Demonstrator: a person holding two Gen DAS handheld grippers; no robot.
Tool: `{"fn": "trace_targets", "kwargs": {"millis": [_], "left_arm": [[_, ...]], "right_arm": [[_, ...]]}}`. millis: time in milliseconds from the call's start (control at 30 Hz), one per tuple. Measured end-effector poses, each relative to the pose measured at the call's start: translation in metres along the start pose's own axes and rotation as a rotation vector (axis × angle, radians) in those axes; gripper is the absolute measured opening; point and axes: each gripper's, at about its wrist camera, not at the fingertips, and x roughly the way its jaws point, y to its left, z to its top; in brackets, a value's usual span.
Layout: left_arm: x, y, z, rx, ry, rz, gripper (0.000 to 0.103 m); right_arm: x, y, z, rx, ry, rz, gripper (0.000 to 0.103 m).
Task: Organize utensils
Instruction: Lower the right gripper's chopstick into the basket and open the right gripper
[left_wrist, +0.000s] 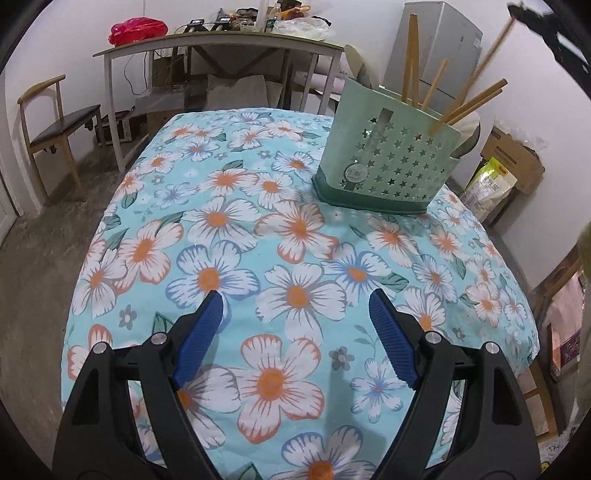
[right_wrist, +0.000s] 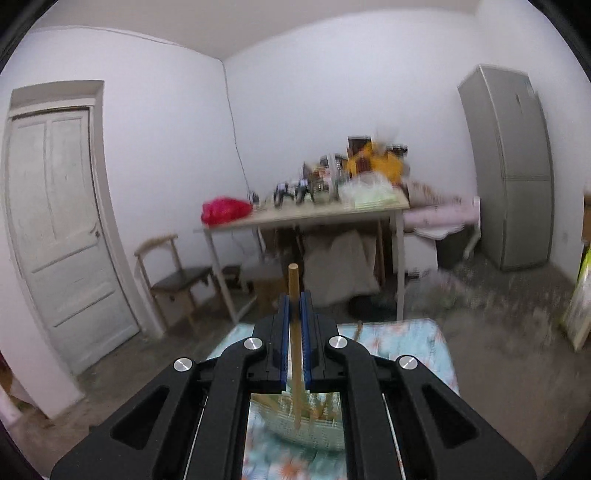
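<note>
A green utensil holder (left_wrist: 388, 162) with star cut-outs stands on the floral tablecloth (left_wrist: 258, 236) at the far right, with several wooden chopsticks (left_wrist: 472, 103) leaning in it. My left gripper (left_wrist: 295, 299) is open and empty, low over the cloth near the front. My right gripper (right_wrist: 294, 295) is shut on one wooden chopstick (right_wrist: 295, 332) and holds it upright above the holder (right_wrist: 306, 424), whose top shows blurred below the fingers. In the left wrist view the right gripper (left_wrist: 546, 33) shows at the top right, holding that chopstick (left_wrist: 495, 51) over the holder.
A side table (left_wrist: 221, 44) loaded with bags and bottles stands behind, with a wooden chair (left_wrist: 55, 125) at its left. A grey fridge (right_wrist: 509, 166) stands at the right wall, and boxes and a bag (left_wrist: 491, 184) lie beside the table. A door (right_wrist: 62, 229) is at left.
</note>
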Motion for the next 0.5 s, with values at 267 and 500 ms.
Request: {"fn": "trace_targets", "kwargs": {"millis": [267,500], "left_arm": [[-0.003,0.008,0.000,-0.019,-0.008,0.018,0.077],[-0.002,0.012,0.001,-0.033,-0.011,0.023,0.078]], "right_arm": [[0.032,0.005,0.025,-0.051,-0.034,-0.017,0.006],[0.044,0.009,0.031,-0.054,-0.049,-0.012,0.006]]}}
